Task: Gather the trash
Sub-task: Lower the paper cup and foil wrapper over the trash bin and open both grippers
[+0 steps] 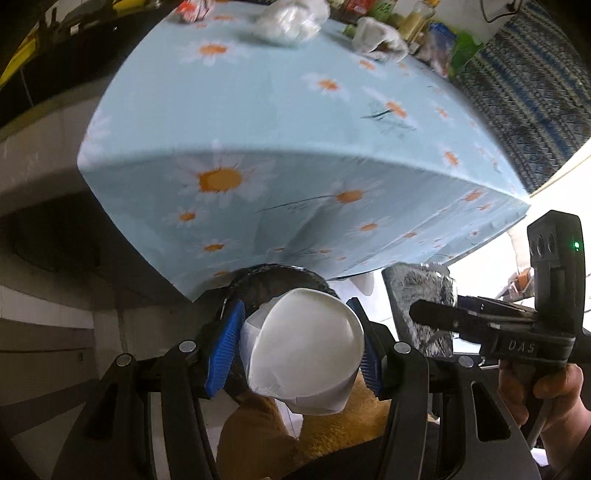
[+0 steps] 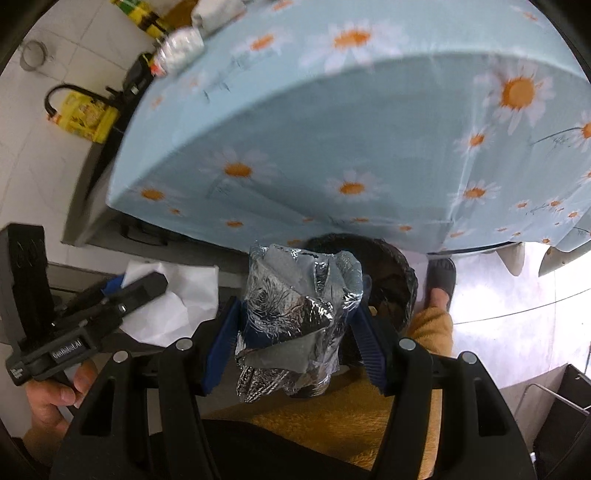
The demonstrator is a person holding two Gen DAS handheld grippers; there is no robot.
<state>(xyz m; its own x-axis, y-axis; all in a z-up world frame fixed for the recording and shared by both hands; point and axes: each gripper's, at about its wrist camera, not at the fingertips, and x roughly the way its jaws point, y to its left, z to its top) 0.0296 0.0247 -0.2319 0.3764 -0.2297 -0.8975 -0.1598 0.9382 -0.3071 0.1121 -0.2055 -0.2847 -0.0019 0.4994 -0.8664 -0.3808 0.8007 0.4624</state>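
Note:
My left gripper is shut on a crumpled white paper cup, held just above a black-lined trash bin that stands below the table's front edge. My right gripper is shut on a crumpled silver foil bag, held beside the same bin. The foil bag also shows in the left wrist view, and the white cup shows in the right wrist view. More trash lies on the far side of the table: a clear plastic bag and a crumpled white wrapper.
The table has a light blue daisy cloth hanging over its edge. Bottles and packets crowd its far edge. A person's orange-clad legs and grey slipper are by the bin. A yellow package sits on the floor left.

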